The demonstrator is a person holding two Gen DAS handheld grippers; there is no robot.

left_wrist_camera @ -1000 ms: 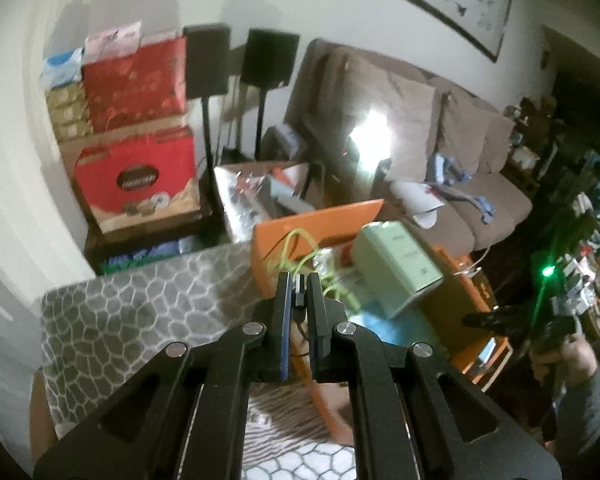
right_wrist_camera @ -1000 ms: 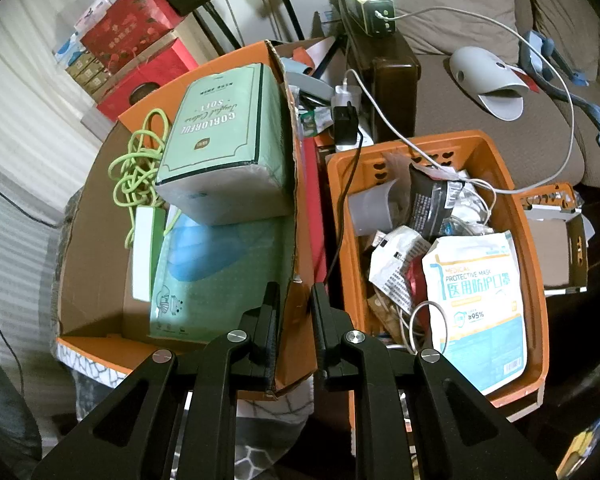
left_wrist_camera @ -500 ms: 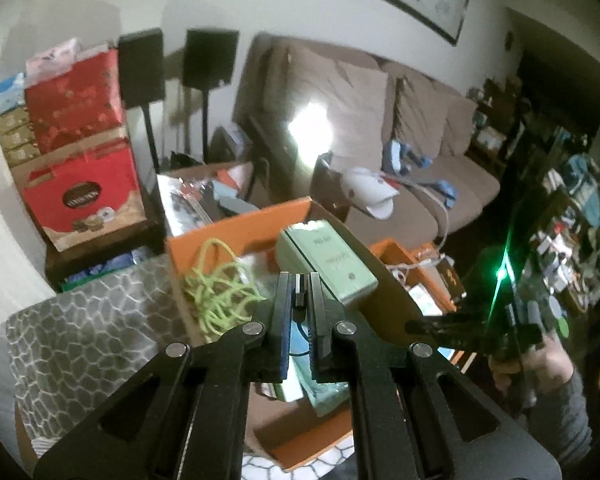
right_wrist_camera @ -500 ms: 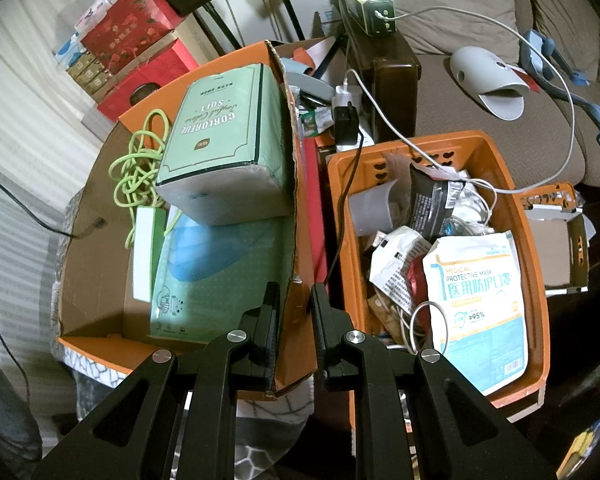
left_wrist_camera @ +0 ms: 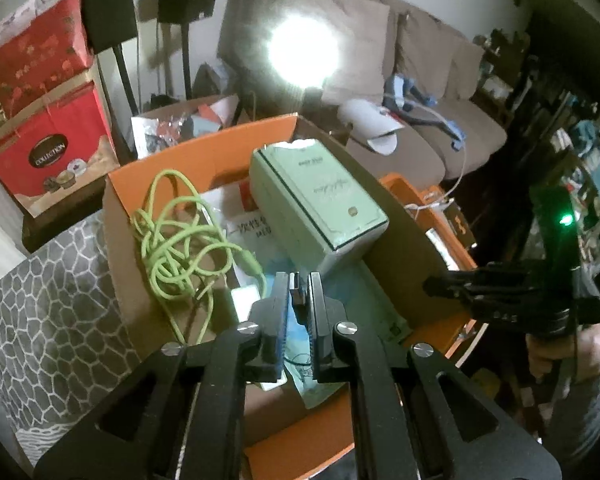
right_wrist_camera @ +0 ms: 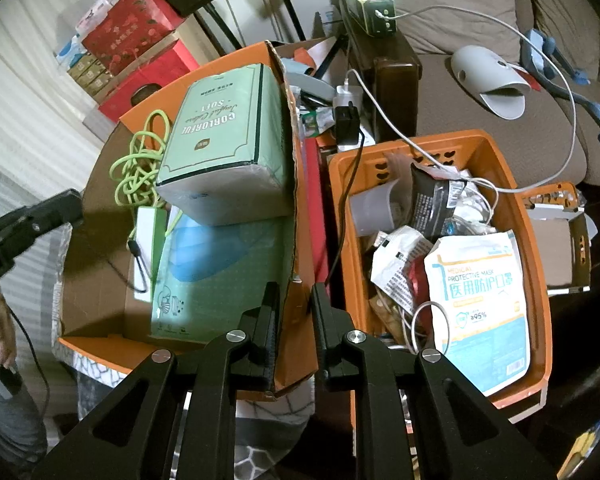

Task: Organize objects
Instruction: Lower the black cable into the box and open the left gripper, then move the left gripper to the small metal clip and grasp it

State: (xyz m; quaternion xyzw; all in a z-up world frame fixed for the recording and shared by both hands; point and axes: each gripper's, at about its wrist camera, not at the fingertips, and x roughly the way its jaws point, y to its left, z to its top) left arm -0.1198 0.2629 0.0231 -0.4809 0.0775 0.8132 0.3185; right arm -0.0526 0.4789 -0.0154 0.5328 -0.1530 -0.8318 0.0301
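Observation:
My left gripper (left_wrist_camera: 299,285) is shut on a small black plug with a thin black cable (left_wrist_camera: 298,293) and holds it above the open orange cardboard box (left_wrist_camera: 204,148). The plug also shows in the right wrist view (right_wrist_camera: 135,250), hanging inside the box. In the box lie a tangled green cord (left_wrist_camera: 176,236), a pale green tissue pack (right_wrist_camera: 228,148) and a blue mask pack (right_wrist_camera: 220,256). My right gripper (right_wrist_camera: 294,296) straddles the box's right flap (right_wrist_camera: 300,240), jaws narrowly apart; I cannot tell if they pinch it. It also shows in the left wrist view (left_wrist_camera: 432,286).
An orange plastic basket (right_wrist_camera: 536,240) of mask packets and cables stands right of the box. A brown sofa (left_wrist_camera: 440,80) with a white mouse-shaped item is behind. Red gift boxes (left_wrist_camera: 48,92) and speaker stands are at the back left. A grey patterned cloth (left_wrist_camera: 48,308) covers the surface under the box.
My left gripper has moved right and forward over the box, carrying the black plug with it, and now appears at the left edge of the right wrist view. The right gripper has stayed still.

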